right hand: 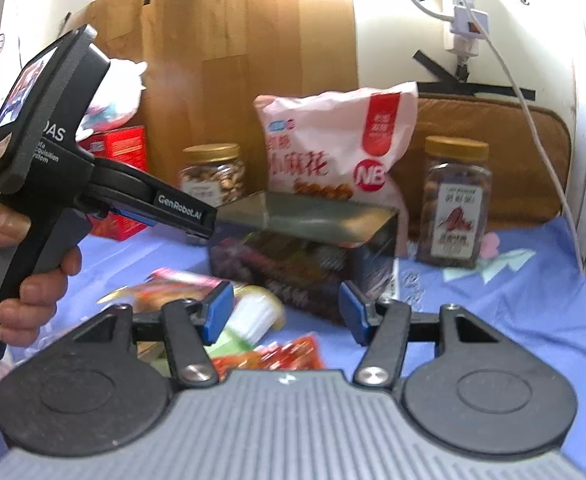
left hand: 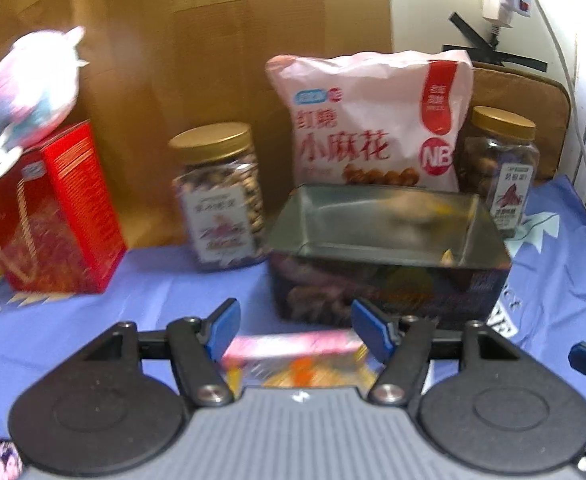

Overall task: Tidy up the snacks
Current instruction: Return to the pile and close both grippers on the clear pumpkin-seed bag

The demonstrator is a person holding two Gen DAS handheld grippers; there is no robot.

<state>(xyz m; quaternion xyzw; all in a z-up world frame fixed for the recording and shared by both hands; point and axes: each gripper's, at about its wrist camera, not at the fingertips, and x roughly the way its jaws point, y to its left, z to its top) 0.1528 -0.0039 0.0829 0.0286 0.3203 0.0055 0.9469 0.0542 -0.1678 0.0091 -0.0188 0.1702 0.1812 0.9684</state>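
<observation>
An open dark metal tin [left hand: 389, 256] stands on the blue cloth, also in the right wrist view [right hand: 305, 248]. My left gripper [left hand: 295, 326] is open above a pink snack packet [left hand: 293, 346] lying in front of the tin; the fingers do not touch it. My right gripper [right hand: 281, 310] is open over loose snacks: a white cup-shaped snack [right hand: 255, 312] and a red packet [right hand: 277, 356]. The left gripper's body [right hand: 105, 188] shows in the right wrist view, held by a hand.
Behind the tin stand a pink snack bag [left hand: 373, 120], two gold-lidded jars [left hand: 219, 196] [left hand: 499, 168] and a red box [left hand: 49, 216] with a plush toy [left hand: 25, 92] on top. A wooden board, a wall and cables are behind.
</observation>
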